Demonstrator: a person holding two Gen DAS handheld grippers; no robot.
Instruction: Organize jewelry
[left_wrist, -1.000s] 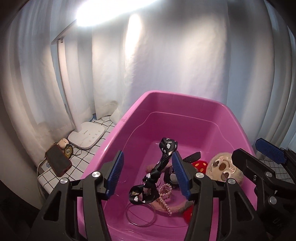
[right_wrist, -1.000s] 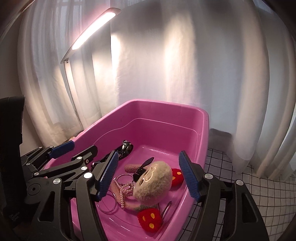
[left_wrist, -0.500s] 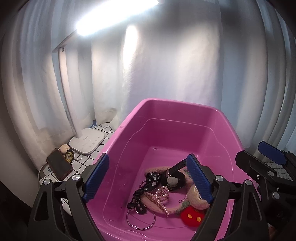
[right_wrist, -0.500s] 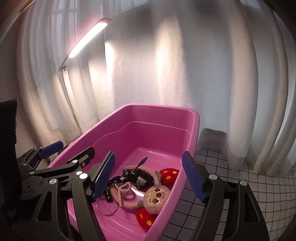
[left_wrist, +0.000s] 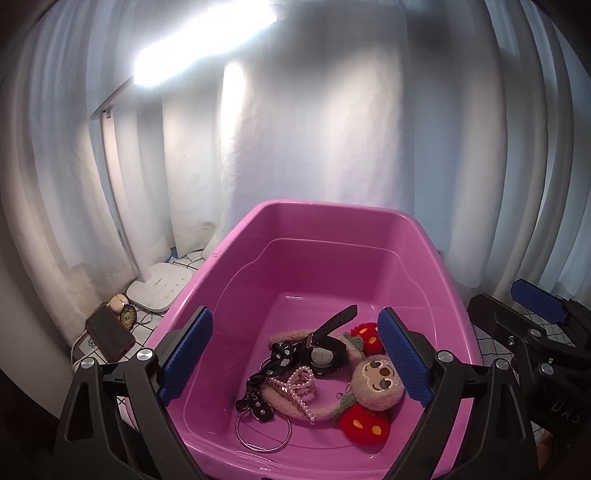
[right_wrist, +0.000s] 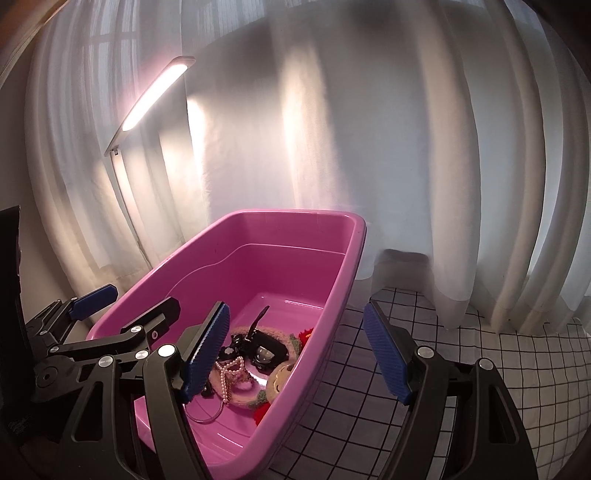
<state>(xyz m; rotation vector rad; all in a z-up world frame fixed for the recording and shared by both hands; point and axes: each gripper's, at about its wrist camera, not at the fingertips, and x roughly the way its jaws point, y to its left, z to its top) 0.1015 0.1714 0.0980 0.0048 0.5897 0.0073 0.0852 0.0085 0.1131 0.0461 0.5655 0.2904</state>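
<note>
Pink tub (left_wrist: 236, 236) holds jewelry (left_wrist: 291, 384) below gaping left tongs (left_wrist: 295, 358).

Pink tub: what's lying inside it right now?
Inside the pink tub: a plush-monkey headband with red mushrooms, a black watch, a pearl hair claw, a black spotted strap and a metal ring. Whatever lies beneath this heap is covered.
</note>
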